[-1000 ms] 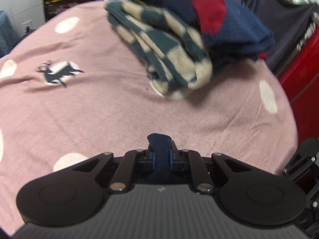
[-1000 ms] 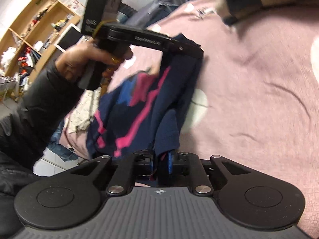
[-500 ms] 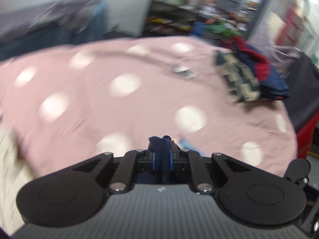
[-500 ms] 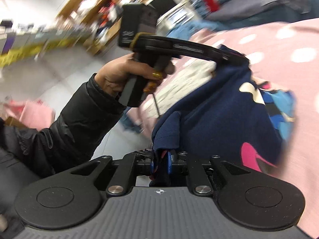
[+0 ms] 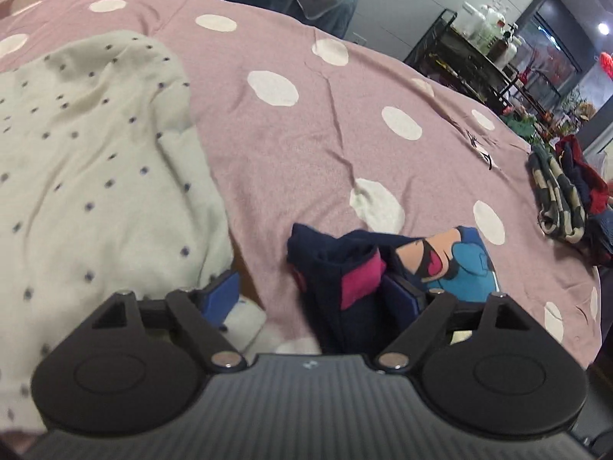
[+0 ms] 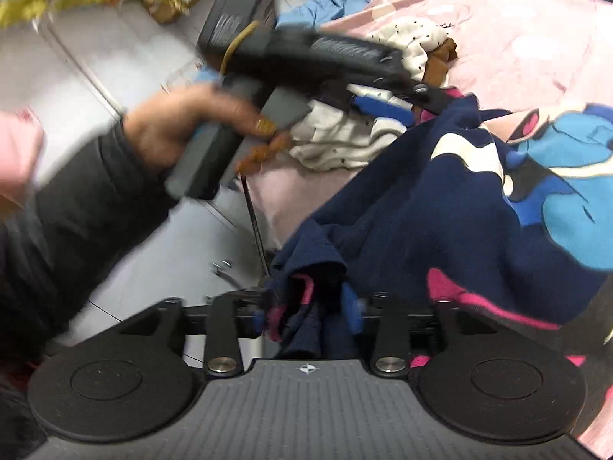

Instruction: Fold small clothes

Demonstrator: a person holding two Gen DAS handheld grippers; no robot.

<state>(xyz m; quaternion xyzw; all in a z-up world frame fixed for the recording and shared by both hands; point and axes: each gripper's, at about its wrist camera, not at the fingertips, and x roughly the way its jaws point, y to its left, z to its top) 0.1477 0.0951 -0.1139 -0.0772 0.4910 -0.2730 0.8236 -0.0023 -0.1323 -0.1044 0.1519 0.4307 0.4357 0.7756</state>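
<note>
A navy small garment (image 5: 337, 264) with pink trim and a blue cartoon print lies bunched on the pink dotted bedspread (image 5: 306, 134). My left gripper (image 5: 312, 293) hangs just over it. Its jaws are opening wide, and the cloth's edge rests loose by the right pad (image 5: 402, 291). In the right wrist view the same garment (image 6: 421, 211) spreads over the bed's corner. My right gripper (image 6: 306, 312) is opening too, with a fold of navy cloth slack between its pads. A hand (image 6: 191, 130) holds the left gripper (image 6: 406, 101) above the garment's far edge.
A cream dotted garment (image 5: 95, 153) covers the bed to the left, with a brown piece (image 6: 440, 61) beside it. A stack of folded clothes (image 5: 559, 199) sits at the far right edge. Grey tiled floor (image 6: 115, 57) lies past the bed's corner. A shelf rack (image 5: 479, 57) stands behind.
Both grippers swung across the bed with the navy garment pinched, away from the folded stack and over to the cream garment. Their jaws have now spread, and the cloth sags onto the bedspread.
</note>
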